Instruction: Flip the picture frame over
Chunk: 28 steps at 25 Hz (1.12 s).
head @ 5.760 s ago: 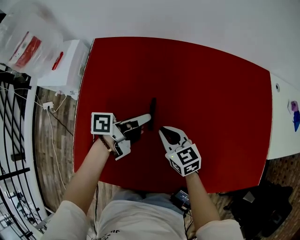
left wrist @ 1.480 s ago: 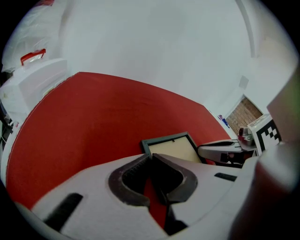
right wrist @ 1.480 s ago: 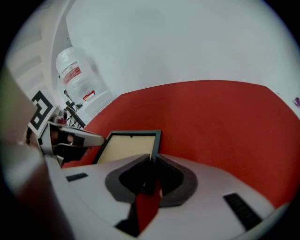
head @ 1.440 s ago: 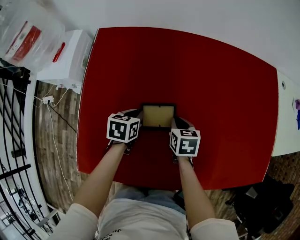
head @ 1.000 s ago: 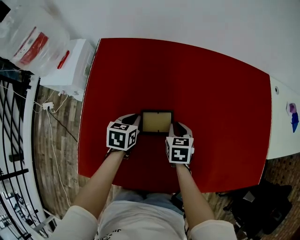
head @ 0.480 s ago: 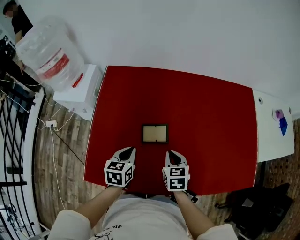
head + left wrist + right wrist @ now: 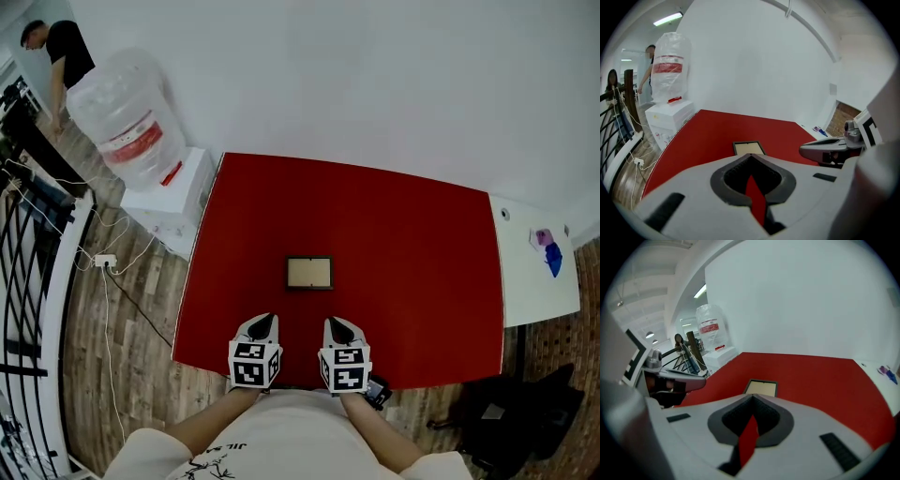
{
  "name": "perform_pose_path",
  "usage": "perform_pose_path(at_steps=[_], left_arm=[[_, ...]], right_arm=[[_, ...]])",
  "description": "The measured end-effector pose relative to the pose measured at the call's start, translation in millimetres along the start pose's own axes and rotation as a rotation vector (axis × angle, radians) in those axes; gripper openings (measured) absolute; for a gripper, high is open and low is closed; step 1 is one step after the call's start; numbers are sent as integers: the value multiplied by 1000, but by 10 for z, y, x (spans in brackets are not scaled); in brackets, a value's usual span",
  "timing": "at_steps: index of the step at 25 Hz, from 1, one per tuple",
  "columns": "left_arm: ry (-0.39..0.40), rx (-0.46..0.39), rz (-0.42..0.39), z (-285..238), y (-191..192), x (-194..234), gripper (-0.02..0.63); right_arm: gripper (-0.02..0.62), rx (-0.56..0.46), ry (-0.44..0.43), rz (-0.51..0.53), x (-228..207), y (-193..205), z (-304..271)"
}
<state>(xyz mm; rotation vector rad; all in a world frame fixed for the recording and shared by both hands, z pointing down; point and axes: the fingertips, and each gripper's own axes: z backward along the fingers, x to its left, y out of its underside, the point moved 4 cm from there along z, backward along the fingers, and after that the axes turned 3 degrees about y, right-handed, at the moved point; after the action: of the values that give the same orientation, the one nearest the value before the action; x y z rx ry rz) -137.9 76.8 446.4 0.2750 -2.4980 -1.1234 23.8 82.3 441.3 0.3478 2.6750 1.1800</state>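
Note:
The picture frame (image 7: 309,273) lies flat on the red table (image 7: 412,244), black border around a pale tan face turned up. Nothing touches it. My left gripper (image 7: 262,323) and right gripper (image 7: 338,326) hover side by side over the table's near edge, well short of the frame, both shut and empty. Along the left gripper (image 7: 751,157) in its own view the frame (image 7: 749,148) lies just beyond the tips, with the right gripper (image 7: 829,150) alongside. The right gripper view shows its closed tips (image 7: 752,399) before the frame (image 7: 761,387).
A large water bottle (image 7: 131,117) stands on a white dispenser (image 7: 173,202) beyond the table's far left corner, with a person (image 7: 56,47) behind it. A black railing (image 7: 28,281) and cables run along the left. A white table (image 7: 539,272) adjoins at right; a black bag (image 7: 506,412) lies on the floor.
Both grippers left the frame's sides and drew back and up to the table's near edge. The frame, on edge several seconds ago, now lies flat. The left jaws closed.

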Motion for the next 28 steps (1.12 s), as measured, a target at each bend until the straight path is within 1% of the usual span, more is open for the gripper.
perform_pose_path(at_steps=[3, 6, 13, 28], left_arm=[[-8, -14, -33, 8, -50, -62, 6], [4, -14, -20, 25, -46, -132, 6], [13, -5, -34, 87, 22, -153, 6], [21, 7, -25, 144, 110, -211, 6]], right_arm=[[5, -3, -4, 10, 47, 5, 6], [5, -10, -7, 1, 59, -6, 29], [5, -37, -7, 12, 115, -29, 87], [4, -21, -17, 5, 126, 85, 183]])
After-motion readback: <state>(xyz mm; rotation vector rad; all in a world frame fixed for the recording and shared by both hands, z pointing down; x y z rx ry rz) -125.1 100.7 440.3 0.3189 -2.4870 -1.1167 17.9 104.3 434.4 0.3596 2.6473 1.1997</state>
